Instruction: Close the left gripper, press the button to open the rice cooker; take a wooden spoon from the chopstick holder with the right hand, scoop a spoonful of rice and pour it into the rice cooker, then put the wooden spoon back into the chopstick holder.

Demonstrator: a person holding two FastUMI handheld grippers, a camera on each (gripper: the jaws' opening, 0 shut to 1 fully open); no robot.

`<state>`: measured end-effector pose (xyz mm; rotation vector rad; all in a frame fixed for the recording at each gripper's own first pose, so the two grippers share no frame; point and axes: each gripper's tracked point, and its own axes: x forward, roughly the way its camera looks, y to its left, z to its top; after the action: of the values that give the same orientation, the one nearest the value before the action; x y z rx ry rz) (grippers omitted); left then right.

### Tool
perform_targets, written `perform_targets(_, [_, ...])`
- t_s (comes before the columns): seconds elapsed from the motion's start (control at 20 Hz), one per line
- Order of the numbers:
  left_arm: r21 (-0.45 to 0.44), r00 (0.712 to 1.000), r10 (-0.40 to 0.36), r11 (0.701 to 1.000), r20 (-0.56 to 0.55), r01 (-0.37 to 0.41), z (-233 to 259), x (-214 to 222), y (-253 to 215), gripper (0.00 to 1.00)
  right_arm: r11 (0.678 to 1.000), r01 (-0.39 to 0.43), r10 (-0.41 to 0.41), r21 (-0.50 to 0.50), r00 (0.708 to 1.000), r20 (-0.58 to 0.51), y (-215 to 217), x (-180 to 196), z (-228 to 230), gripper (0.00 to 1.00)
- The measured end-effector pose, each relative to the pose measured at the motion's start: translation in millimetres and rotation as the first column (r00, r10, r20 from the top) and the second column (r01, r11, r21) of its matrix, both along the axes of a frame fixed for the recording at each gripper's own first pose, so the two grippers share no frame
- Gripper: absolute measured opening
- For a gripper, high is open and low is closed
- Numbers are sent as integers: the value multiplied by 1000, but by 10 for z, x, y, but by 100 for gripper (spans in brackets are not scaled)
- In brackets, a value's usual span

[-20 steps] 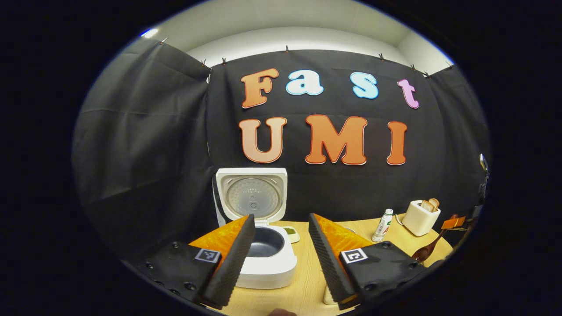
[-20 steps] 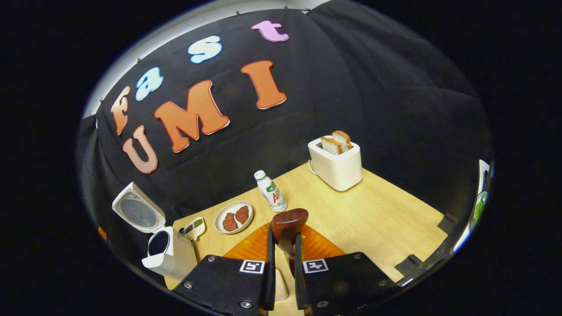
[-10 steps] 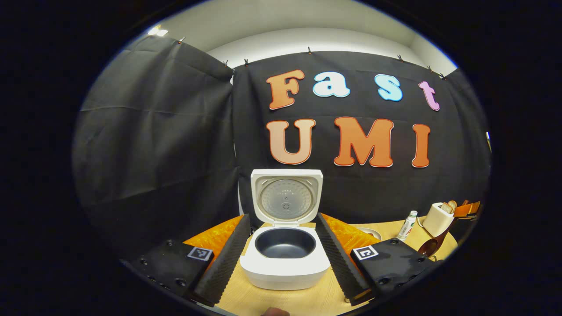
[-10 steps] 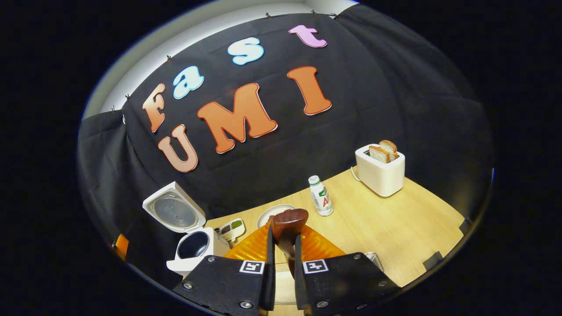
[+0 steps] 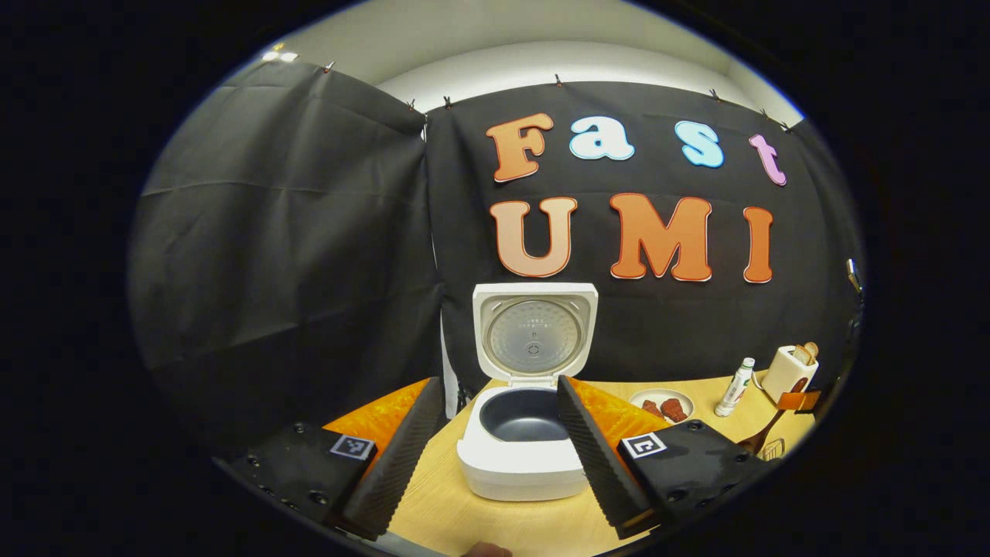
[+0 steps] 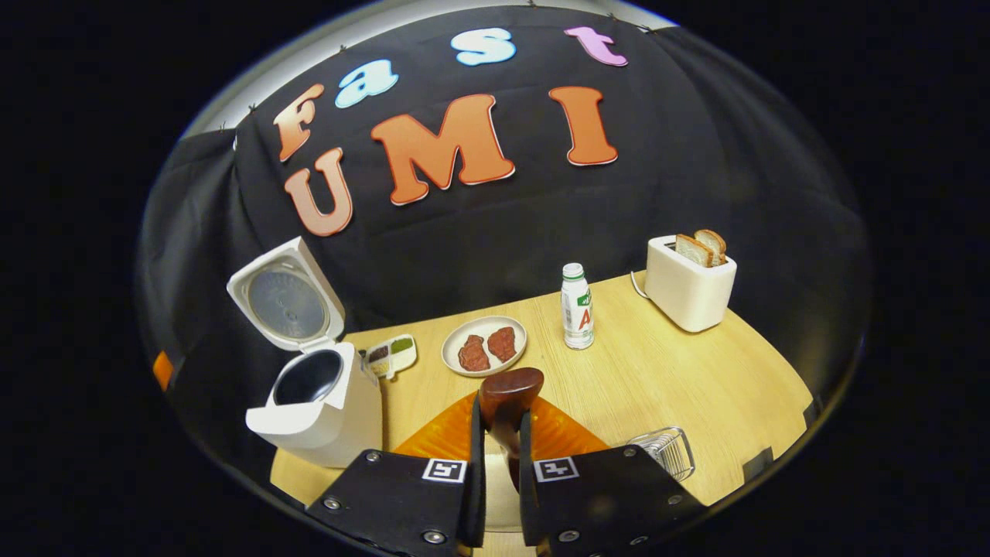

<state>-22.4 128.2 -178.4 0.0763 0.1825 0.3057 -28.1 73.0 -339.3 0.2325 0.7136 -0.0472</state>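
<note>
Presently: right gripper (image 6: 501, 433) clenched on wooden spoon (image 6: 506, 394), bowl up, above table (image 6: 681, 379). Left gripper (image 5: 499, 433) released, fingers flanking rice cooker (image 5: 526, 433), lid raised, pot dark. Near spoon: plate (image 6: 485, 346) with two brown pieces, bottle (image 6: 577, 307), toaster (image 6: 688, 282) holding bread, condiment dish (image 6: 390, 356), wire holder (image 6: 667, 451).

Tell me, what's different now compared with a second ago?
The right hand-held gripper, shut on the wooden spoon, has swung so that the plate of meat and wire holder are in its view. The left hand-held gripper has turned toward the rice cooker, which now sits between its open fingers. Nothing was grabbed or let go; the cooker lid stayed up, and table items stayed put.
</note>
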Motion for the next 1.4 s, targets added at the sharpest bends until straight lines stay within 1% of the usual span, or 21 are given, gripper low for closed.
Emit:
perform_targets(0.25, [10,1000,3,1000,-18,-3,-56,7,4,97,996,-59,55,-63,996,-67,84,-124,-394,18])
perform_targets(0.4, [18,1000,10,1000,-23,-9,-68,31,-9,97,993,-95,90,-76,993,-70,152,-117,-476,18])
perform_targets(0.45, [21,1000,12,1000,-26,-12,-79,25,-11,97,992,-101,96,-71,993,-74,186,-109,-507,18])
perform_targets(0.5, [22,1000,14,1000,-28,-13,-87,27,-26,97,993,-104,99,-55,991,-85,225,-119,-533,14])
perform_targets(0.55, [22,999,16,1000,-34,-15,-105,24,-29,97,994,-101,97,-38,991,-90,260,-112,-555,14])
perform_targets(0.6, [23,999,18,1000,-37,-17,-118,8,-23,97,994,-103,100,-26,991,-92,308,-110,-567,18])
perform_targets(0.75, [22,999,31,999,-45,-30,-139,1,20,97,995,-99,99,4,990,-103,413,-120,-589,18])
perform_targets(0.95, [16,997,47,999,-58,-47,-191,-9,97,97,994,-52,65,101,988,-140,546,-151,-632,18])
perform_targets(1.05, [10,997,49,999,-63,-49,-209,-18,120,97,990,-7,29,140,987,-161,512,-143,-646,18])
perform_targets(1.25, [3,996,45,999,-70,-45,-244,-15,163,97,960,115,-60,257,975,-214,419,-126,-684,18])
perform_targets(1.3, [2,996,44,999,-72,-44,-254,-13,177,100,954,128,-67,271,973,-222,402,-145,-693,18])
perform_targets(1.35, [1,996,43,999,-72,-43,-253,-20,177,97,947,147,-83,286,971,-223,383,-139,-687,18])
perform_targets(1.4, [0,996,40,999,-74,-40,-261,-6,185,97,940,163,-95,299,969,-230,368,-141,-690,18])
